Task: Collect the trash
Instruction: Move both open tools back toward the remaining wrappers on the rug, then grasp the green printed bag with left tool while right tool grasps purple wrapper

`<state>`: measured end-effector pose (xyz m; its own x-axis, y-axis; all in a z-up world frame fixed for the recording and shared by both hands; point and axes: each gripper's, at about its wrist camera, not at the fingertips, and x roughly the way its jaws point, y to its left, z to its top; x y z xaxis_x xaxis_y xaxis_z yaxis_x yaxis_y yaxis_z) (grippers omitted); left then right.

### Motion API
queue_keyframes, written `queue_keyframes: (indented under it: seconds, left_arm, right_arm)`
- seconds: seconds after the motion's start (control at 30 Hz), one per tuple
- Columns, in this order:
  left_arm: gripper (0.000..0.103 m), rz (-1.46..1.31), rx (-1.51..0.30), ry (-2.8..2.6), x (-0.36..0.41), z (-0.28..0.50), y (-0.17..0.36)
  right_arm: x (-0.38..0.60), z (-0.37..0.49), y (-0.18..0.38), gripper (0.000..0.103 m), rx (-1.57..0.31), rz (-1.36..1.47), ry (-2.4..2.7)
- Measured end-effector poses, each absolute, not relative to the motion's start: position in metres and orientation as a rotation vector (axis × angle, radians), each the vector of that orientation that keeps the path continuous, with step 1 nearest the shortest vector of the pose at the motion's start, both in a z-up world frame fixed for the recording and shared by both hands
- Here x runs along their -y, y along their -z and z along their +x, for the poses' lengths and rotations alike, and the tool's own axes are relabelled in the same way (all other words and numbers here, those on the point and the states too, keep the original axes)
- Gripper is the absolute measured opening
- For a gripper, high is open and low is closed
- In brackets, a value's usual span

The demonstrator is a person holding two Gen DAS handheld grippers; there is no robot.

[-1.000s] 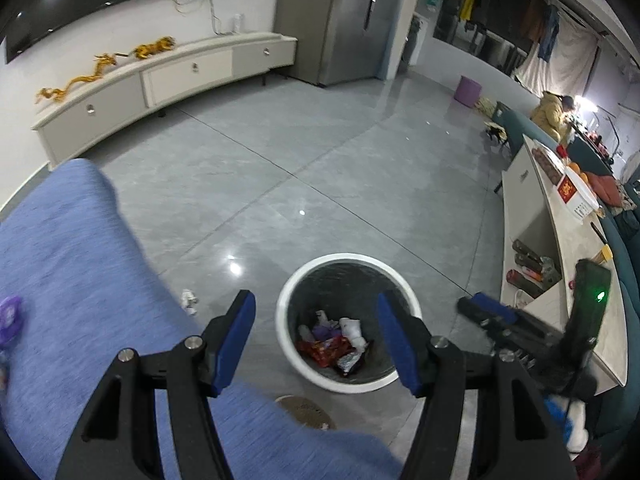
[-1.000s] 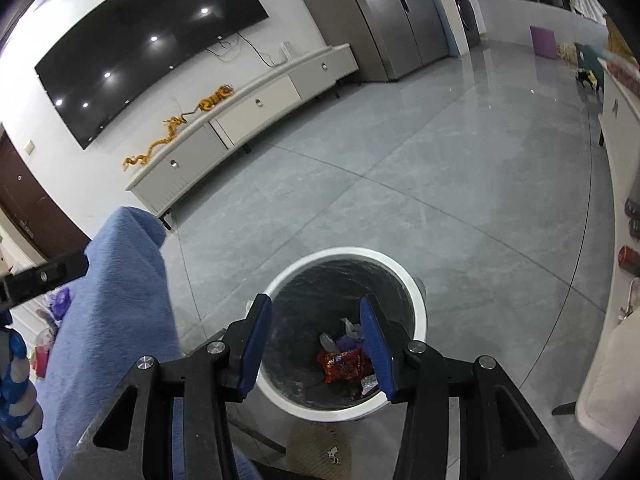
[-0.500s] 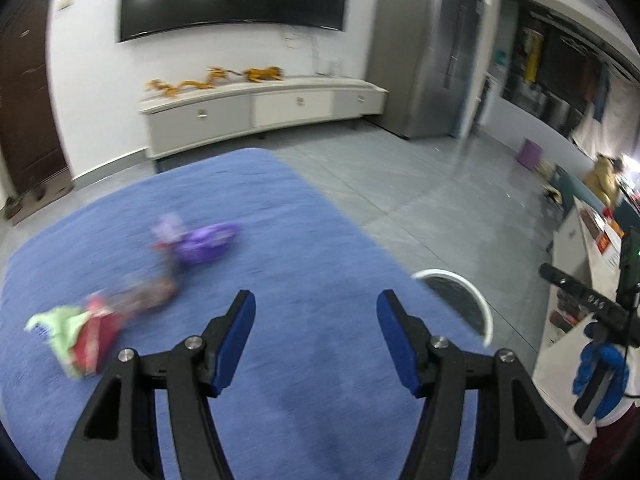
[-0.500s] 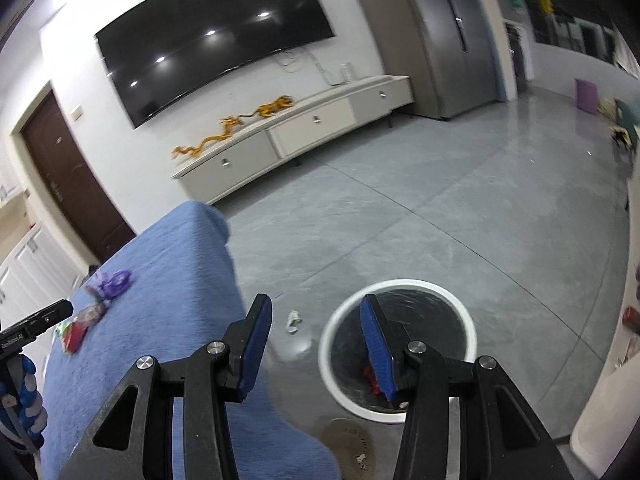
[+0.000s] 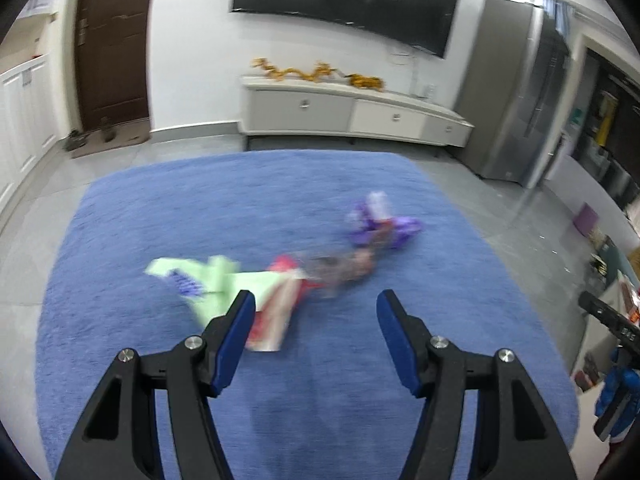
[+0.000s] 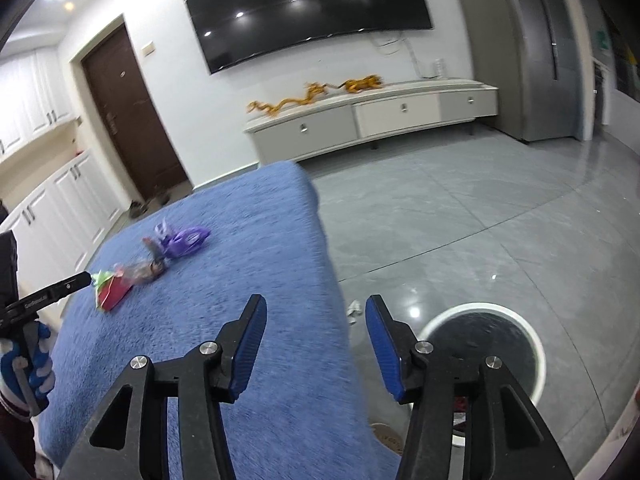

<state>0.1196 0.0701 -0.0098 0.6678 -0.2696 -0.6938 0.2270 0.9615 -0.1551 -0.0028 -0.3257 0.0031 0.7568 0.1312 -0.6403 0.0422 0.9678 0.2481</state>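
Trash lies on a blue-covered table [image 5: 160, 360]: a light green wrapper [image 5: 208, 276], a red and white packet [image 5: 276, 312], a dark clear wrapper [image 5: 340, 266] and a purple wrapper [image 5: 384, 224]. My left gripper [image 5: 312, 340] is open and empty, just short of the red packet. My right gripper [image 6: 316, 348] is open and empty over the table's right edge. The purple wrapper [image 6: 184, 240] and red packet [image 6: 112, 290] lie far to its left. The white-rimmed trash bin [image 6: 484, 354] stands on the floor, lower right.
A small white scrap [image 6: 354, 308] lies on the grey tile floor beside the table. A low white TV cabinet [image 6: 368, 120] stands against the far wall, a brown door [image 6: 128, 120] to its left. The left hand's gripper [image 6: 44, 296] shows at the left edge.
Both grippers have swung left from above the bin toward the table. The left one now faces the trash pile close up; the bin has slid to the right gripper's lower right.
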Motion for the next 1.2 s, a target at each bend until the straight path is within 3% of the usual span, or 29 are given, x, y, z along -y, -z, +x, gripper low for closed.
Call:
queue_keyframes:
  seconds: [0.4, 0.97, 1.07, 1.2]
  left_arm:
    - [0.061, -0.266, -0.868, 0.137, -0.141, 0.171, 0.05]
    - [0.058, -0.294, -0.848, 0.18, -0.145, 0.209, 0.074]
    - [0.057, -0.303, -0.842, 0.185, -0.143, 0.215, 0.075]
    - [0.055, -0.328, -0.835, 0.195, -0.145, 0.218, 0.076]
  right_arm:
    - [0.277, 0.056, 0.01, 0.049, -0.775, 0.202, -0.149]
    - [0.2, 0.159, 0.024, 0.051, -0.809, 0.15, -0.337]
    - [0.192, 0.174, 0.029, 0.058, -0.817, 0.186, -0.364]
    - [0.185, 0.191, 0.04, 0.06, -0.836, 0.231, -0.377]
